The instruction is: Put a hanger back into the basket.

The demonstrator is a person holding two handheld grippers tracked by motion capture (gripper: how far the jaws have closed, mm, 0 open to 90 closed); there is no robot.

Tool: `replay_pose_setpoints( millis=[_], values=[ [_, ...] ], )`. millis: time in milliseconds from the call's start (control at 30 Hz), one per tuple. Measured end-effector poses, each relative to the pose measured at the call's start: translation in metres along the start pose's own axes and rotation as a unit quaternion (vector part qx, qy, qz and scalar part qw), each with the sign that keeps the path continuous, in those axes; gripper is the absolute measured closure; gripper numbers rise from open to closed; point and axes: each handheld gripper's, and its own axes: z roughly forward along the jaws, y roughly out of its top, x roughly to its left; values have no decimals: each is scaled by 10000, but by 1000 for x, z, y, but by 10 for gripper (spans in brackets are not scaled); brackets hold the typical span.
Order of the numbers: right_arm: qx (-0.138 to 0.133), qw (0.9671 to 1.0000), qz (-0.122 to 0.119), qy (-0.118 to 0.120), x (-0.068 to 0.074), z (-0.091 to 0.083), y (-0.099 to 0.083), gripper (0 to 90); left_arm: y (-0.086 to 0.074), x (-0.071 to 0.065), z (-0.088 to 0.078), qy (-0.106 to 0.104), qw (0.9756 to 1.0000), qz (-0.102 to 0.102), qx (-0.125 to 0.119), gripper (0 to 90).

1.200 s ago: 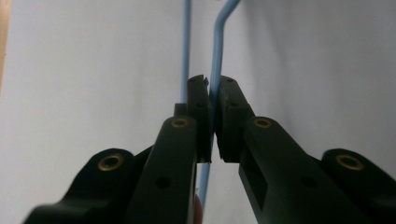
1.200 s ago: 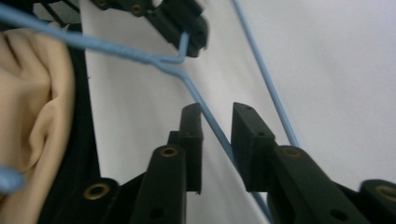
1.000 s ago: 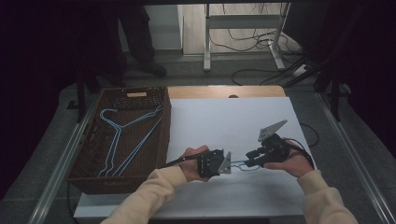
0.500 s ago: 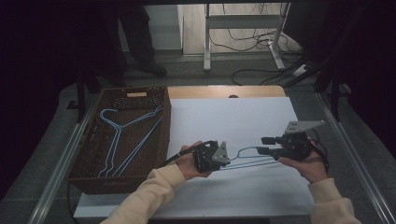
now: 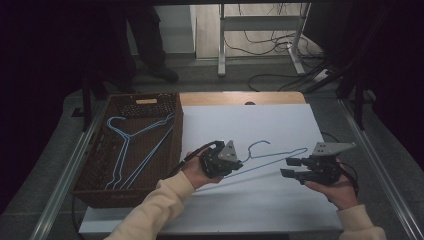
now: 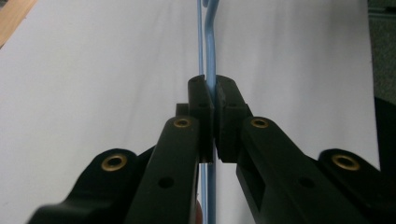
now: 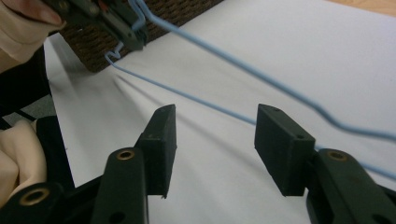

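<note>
A light-blue wire hanger [image 5: 272, 156] is held a little above the white table sheet [image 5: 260, 120], its hook pointing away from me. My left gripper [image 5: 236, 163] is shut on one end of it. In the left gripper view the pads [image 6: 204, 95] pinch the hanger [image 6: 208, 42] upright between them. My right gripper [image 5: 288, 168] hovers near the hanger's other end. Its jaws have just been opening. In the right gripper view the right gripper [image 7: 215, 135] stands open and the hanger's wires [image 7: 261, 77] run past its tips, touching neither pad.
A brown wicker basket [image 5: 150, 100] stands at the table's left with two more blue hangers [image 5: 131, 145] lying in it. Beyond the far table edge are a metal frame [image 5: 222, 45] and cables on the floor. A person's legs [image 5: 150, 45] stand behind the basket.
My right gripper has drawn away to the right from the left gripper, and its jaws have opened off the hanger. The left gripper has lifted slightly, still clamped on the wire.
</note>
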Motion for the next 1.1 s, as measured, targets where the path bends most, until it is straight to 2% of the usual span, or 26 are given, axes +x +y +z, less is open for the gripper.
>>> replay_pose_setpoints(
  millis=[167, 333, 600, 1100],
  values=[
    [29, 10000, -14, 38, 2, 4, -2, 451, 1, 5, -14, -68, 9996, -251, -125, 871],
    [29, 10000, -27, 44, 4, 5, -2, 427, 5, 8, -33, -64, 9988, -419, -244, 871],
    [77, 9999, -55, 83, 5, 9, -3, 422, 9, 15, -55, -35, 9978, -560, -347, 871],
    [206, 9998, -41, 68, 2, 17, -3, 414, 13, 23, -89, 46, 9963, -695, -502, 871]
  ],
)
